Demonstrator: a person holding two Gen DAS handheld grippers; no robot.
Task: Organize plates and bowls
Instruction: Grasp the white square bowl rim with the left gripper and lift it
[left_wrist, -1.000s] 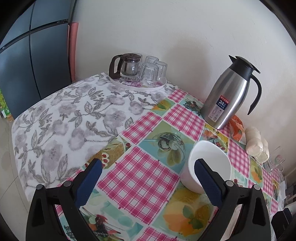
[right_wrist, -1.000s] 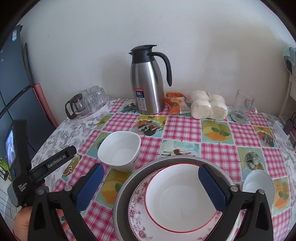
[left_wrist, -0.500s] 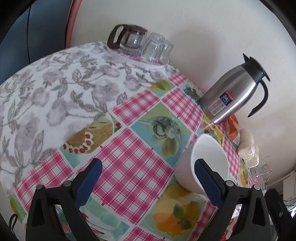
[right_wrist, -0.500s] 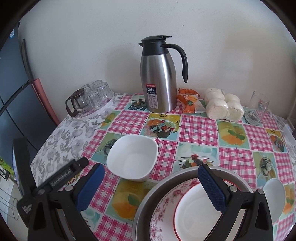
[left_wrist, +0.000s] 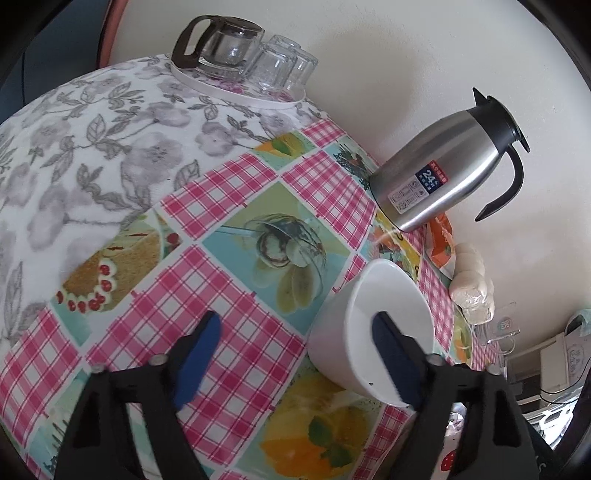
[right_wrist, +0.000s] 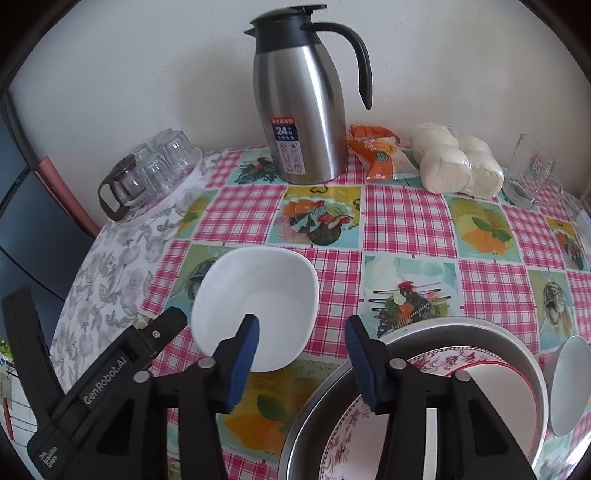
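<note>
Sitting on the patchwork pink-check tabletop (right_wrist: 402, 218): one white square-rimmed ceramic bowl (right_wrist: 258, 306), empty, just left of one grey metal basin (right_wrist: 417, 332). Lying inside that basin: one floral-edged plate (right_wrist: 343, 435) with one red-rimmed white plate (right_wrist: 495, 387) stacked on it. Leaning at the basin's right side: one more small white bowl (right_wrist: 567, 387).

Closing at this moment: the left gripper (left_wrist: 295, 354), fingers partly open, the right blue pad reaching over the square bowl's rim into its hollow, the left pad out over bare cloth, the near wall between them. Not pressing on the bowl yet.

Closing too: the right gripper (right_wrist: 301, 354), fingers roughly half open, hovering over the gap between square bowl and basin, the left pad overlapping the bowl's near rim in view, nothing gripped.

Standing along the wall: one steel vacuum jug with black lid and handle (right_wrist: 303, 103), one orange snack packet (right_wrist: 376, 155), one bag of four white buns (right_wrist: 458, 162), one clear glass mug (right_wrist: 532, 177). Resting on one round white tray (left_wrist: 236, 92): one glass teapot (left_wrist: 218, 44) and three upturned glasses (left_wrist: 280, 66).
</note>
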